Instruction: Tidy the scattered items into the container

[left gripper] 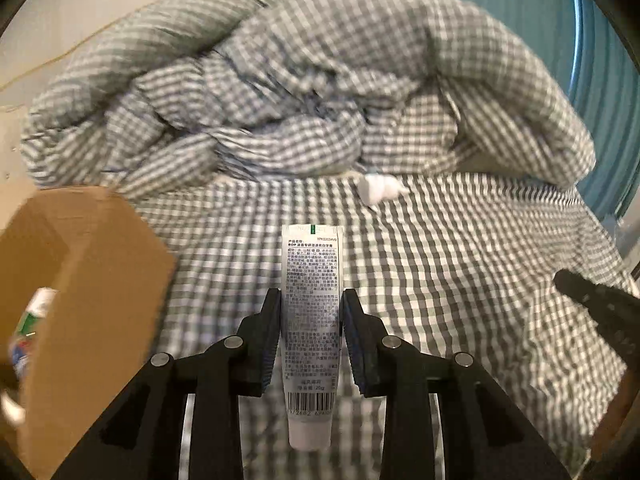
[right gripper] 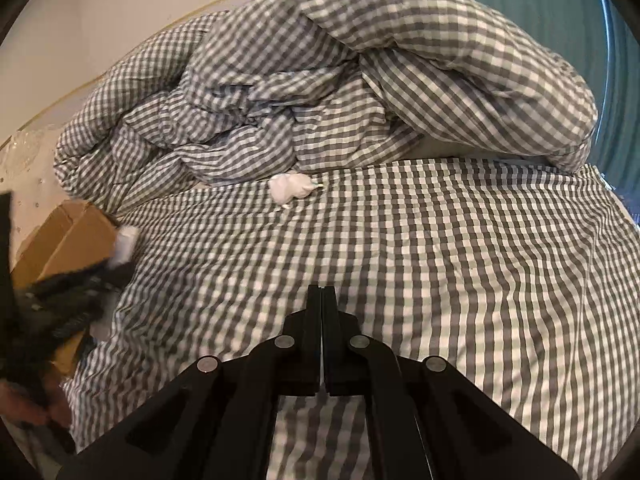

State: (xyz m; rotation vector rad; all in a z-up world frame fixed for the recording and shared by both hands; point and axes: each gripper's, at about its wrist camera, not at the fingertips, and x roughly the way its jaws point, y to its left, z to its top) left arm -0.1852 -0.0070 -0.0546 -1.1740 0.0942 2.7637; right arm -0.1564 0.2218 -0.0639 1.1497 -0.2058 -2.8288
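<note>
White toothpaste tube sits pinched in the left gripper, cap toward the camera, centre frame, presumably bound for the cardboard box at left (partly filled already). Right gripper is pressed together, empty.

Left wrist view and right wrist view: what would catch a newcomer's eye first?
The white printed toothpaste tube clamped in the left gripper, cap toward the camera. Left of it, the open brown cardboard box; behind, a crumpled white tissue on the grey-and-white checked bedsheet.

Checked bed: duvet, tissue, box
</note>
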